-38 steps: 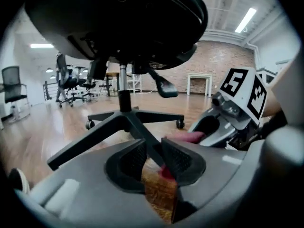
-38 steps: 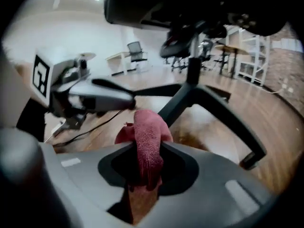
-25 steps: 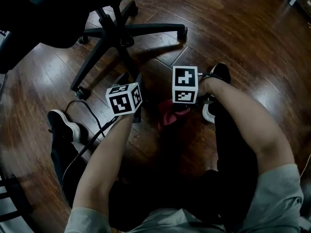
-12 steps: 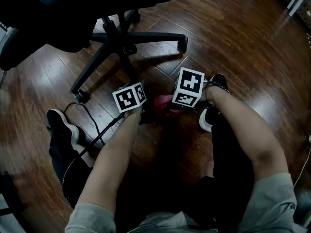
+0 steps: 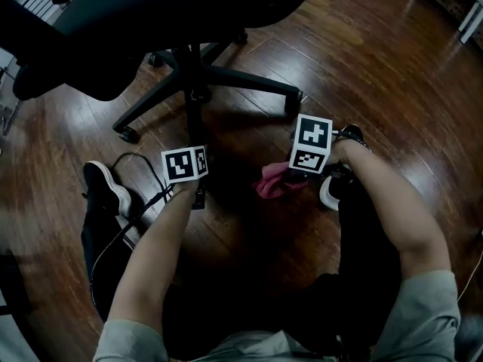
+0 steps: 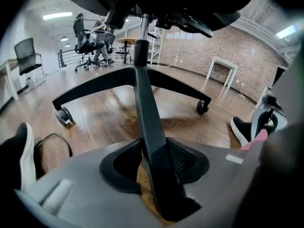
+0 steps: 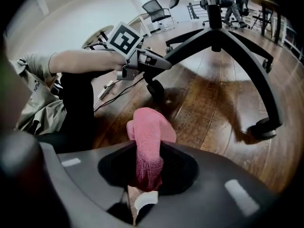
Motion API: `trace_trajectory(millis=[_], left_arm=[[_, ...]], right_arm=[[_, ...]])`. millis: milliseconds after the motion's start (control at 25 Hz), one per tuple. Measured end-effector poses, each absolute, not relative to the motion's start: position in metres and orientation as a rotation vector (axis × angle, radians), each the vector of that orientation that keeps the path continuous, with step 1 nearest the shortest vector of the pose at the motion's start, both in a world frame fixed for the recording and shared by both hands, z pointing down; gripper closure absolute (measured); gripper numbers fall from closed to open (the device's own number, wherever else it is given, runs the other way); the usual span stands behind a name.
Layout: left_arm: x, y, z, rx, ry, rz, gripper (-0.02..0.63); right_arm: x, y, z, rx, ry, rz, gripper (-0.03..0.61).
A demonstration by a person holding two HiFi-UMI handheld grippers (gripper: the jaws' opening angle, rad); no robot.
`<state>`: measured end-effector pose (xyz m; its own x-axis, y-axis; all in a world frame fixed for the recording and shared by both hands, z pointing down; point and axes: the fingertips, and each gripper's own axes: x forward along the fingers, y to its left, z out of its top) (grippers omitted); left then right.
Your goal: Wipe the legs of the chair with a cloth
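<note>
The black office chair's star base [image 5: 198, 93] stands on the wood floor. One chair leg [image 5: 196, 127] runs toward me. My left gripper [image 6: 154, 160] is down on that leg; its jaws have just been closing and now sit against the leg [image 6: 147, 118], which runs between them up to the hub. Its marker cube [image 5: 185, 163] covers the spot in the head view. To the right, my right gripper [image 7: 147, 167] is shut on a pink cloth [image 7: 148, 132], which hangs bunched [image 5: 272, 181] just above the floor, apart from the chair.
The chair seat [image 5: 151, 13] overhangs the base. Casters [image 5: 128, 136] [image 5: 293, 104] end the side legs. A black cable [image 5: 143, 173] loops on the floor by the person's left shoe [image 5: 104, 188]. The right shoe [image 5: 332, 191] lies behind the right gripper.
The left gripper has moved left, away from the pink cloth, and down onto the near chair leg. The right gripper still holds the cloth in about the same place.
</note>
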<state>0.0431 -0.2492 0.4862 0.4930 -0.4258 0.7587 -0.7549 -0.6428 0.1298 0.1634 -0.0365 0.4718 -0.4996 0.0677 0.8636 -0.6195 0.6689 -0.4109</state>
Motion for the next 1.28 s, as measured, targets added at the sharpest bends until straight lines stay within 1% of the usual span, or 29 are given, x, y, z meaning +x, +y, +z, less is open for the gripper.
trace_trajectory(millis=[120, 160, 200, 240, 280, 400, 680, 1000, 1280], left_arm=[[0.034, -0.273, 0.482, 2.426, -0.976, 1.108, 0.442], [0.035, -0.284, 0.48, 2.493, -0.989, 1.137, 0.425], [0.034, -0.294, 0.478, 2.531, -1.017, 1.158, 0.384], [0.03, -0.302, 0.478, 2.532, -1.061, 1.168, 0.394], [0.025, -0.308, 0.476, 2.513, -1.118, 1.165, 0.446], [0.018, -0.313, 0.472, 2.482, -1.225, 1.129, 0.454], [0.015, -0.295, 0.468, 2.503, -1.205, 1.128, 0.457], [-0.002, -0.259, 0.471, 2.563, -1.135, 1.163, 0.454], [-0.002, -0.24, 0.473, 2.677, -0.927, 1.213, 0.447]], right_arm=[[0.154, -0.036, 0.472, 0.395, -1.922, 0.905, 0.483], [0.149, -0.035, 0.472, 0.381, -1.927, 0.902, 0.483], [0.144, -0.034, 0.472, 0.367, -1.933, 0.897, 0.483], [0.14, -0.033, 0.473, 0.353, -1.938, 0.89, 0.483], [0.136, -0.031, 0.474, 0.342, -1.941, 0.882, 0.483], [0.134, -0.031, 0.474, 0.331, -1.95, 0.861, 0.483], [0.148, -0.044, 0.459, 0.411, -1.984, 0.841, 0.483], [0.145, -0.064, 0.435, 0.499, -2.067, 0.765, 0.483], [0.147, -0.087, 0.405, 0.637, -2.139, 0.67, 0.483]])
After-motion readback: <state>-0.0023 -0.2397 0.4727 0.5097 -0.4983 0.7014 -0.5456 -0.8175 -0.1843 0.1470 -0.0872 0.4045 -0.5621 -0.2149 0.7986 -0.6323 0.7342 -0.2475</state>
